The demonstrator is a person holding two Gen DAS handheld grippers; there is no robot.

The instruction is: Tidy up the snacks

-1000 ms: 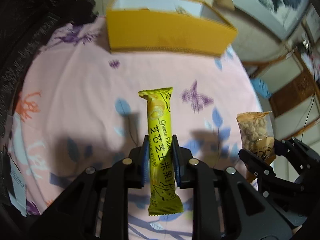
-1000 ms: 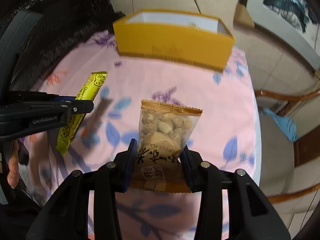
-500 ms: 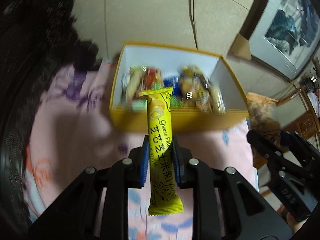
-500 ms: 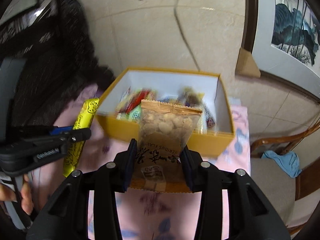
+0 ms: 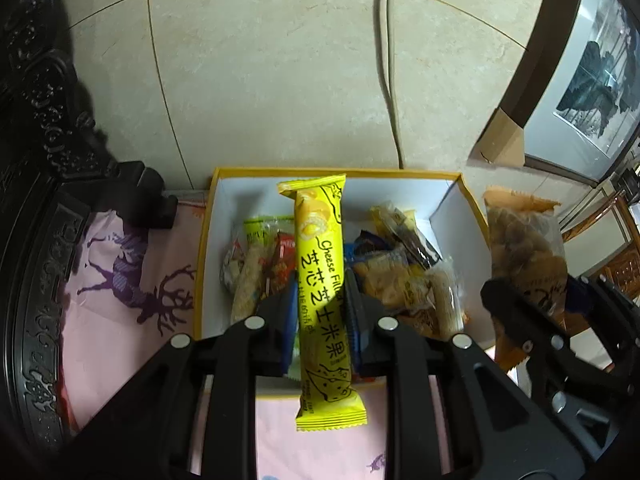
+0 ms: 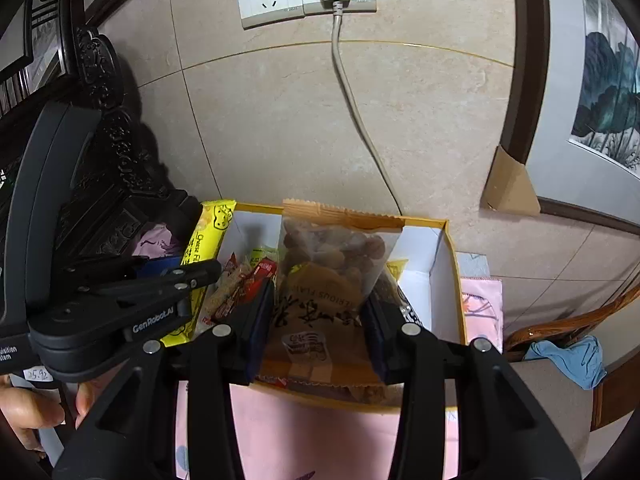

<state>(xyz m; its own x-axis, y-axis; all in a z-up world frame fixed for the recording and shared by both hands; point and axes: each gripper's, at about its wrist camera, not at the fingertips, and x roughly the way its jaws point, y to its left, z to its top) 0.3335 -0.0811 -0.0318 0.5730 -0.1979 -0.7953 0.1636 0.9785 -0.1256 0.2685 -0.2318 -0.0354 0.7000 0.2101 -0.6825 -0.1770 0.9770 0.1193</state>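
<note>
Snacks in two hands are poised over the yellow cardboard box with white inner walls [image 5: 448, 216], which sits on a pink tablecloth printed with purple deer [image 5: 132, 280] against a tiled wall. The left gripper [image 5: 322, 320] has its blue pads clamped on the middle of a long yellow cheese-filled corn stick wrapper [image 5: 322, 280], which stands lengthwise along the fingers, its top end over the box's interior and its lower end hanging out behind the pads. That mid-length grip looks chosen so the slim packet does not droop or swing. The right gripper [image 6: 318, 320] is closed on the lower, printed part of a clear-and-tan bag of coated nuts [image 6: 332, 276] — the bulky, nut-filled top is left free above the pads, likely so the contents are not crushed.

Inside the box, a jumble of small packets [image 5: 404, 280] already lies along the near side, with bare white floor toward the far wall. Both packets hang above the box, not yet resting in it; judging by this, the release is the next step, and the open far strip seems the natural landing spot.
</note>
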